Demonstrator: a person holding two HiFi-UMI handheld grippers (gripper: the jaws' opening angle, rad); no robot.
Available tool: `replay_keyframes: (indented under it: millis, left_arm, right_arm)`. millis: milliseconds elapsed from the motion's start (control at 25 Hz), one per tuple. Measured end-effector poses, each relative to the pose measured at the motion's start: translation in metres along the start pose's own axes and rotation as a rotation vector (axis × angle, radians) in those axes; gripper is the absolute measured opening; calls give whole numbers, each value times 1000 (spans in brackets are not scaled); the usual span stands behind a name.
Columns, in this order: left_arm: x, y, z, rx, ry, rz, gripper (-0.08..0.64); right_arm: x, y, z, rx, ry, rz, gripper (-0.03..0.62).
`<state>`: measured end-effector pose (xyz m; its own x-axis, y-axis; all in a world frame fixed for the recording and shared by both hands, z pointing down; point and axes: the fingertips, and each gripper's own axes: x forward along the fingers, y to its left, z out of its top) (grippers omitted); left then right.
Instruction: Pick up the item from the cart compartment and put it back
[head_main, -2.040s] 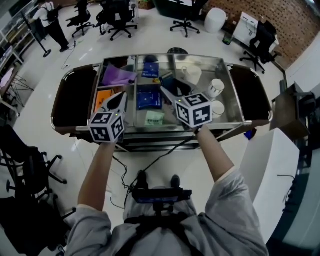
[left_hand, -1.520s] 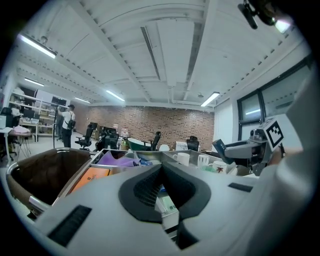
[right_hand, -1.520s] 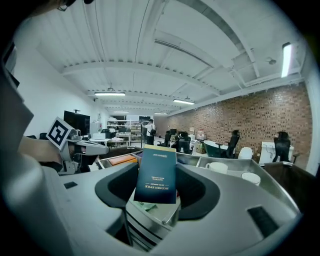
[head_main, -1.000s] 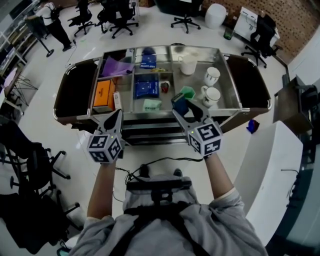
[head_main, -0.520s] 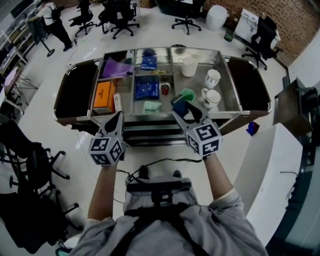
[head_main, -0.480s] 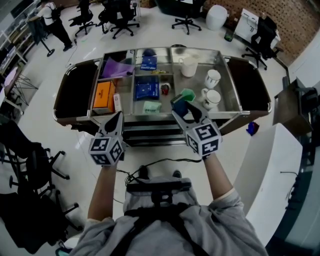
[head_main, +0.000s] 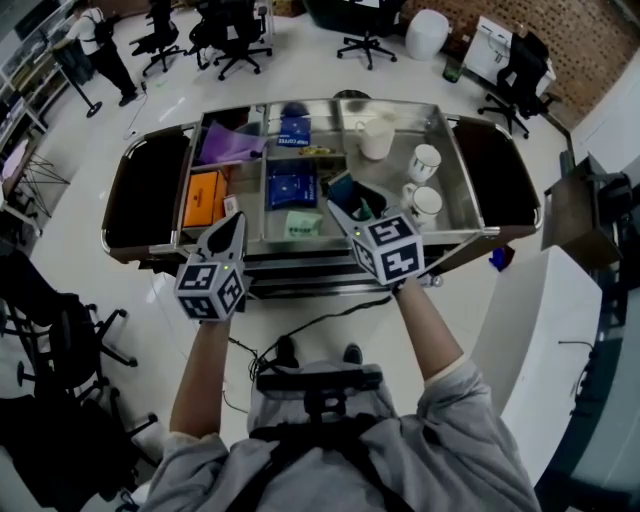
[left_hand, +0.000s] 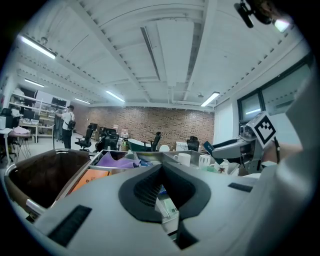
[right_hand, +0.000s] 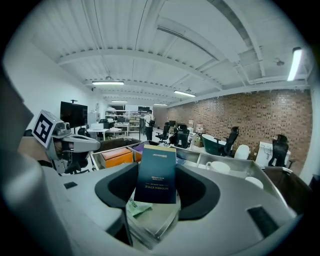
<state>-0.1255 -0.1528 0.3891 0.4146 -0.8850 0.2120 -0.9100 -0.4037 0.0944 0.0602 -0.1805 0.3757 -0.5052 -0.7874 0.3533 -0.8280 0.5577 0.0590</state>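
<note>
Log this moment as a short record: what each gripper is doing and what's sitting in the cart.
right gripper: jaws closed on a dark blue box, held above the cart
left gripper: jaws together, nothing between them, just short of the cart's front rim
cart, left section: orange box, purple bag
cart, middle section: blue packet, pale green packet
cart, right section: white jug, two white mugs
</note>
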Motion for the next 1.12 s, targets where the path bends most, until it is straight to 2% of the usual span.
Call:
replay_keyframes:
  millis: [440, 800, 1040, 1120]
  left_arm:
    - [67, 20, 24, 29, 12, -59, 5]
    - [124, 43, 33, 46, 47, -87, 5]
    - [160, 50, 36, 64, 81, -110, 5]
    - [170, 54, 35, 73, 92, -116, 5]
  right_arm:
    - [91, -47, 28, 10, 121, -80, 245]
    - [162, -74, 33, 16, 206, -124, 247]
    - [215, -83, 33, 90, 283, -86, 247]
    - [228, -93, 30, 76, 326, -129, 247]
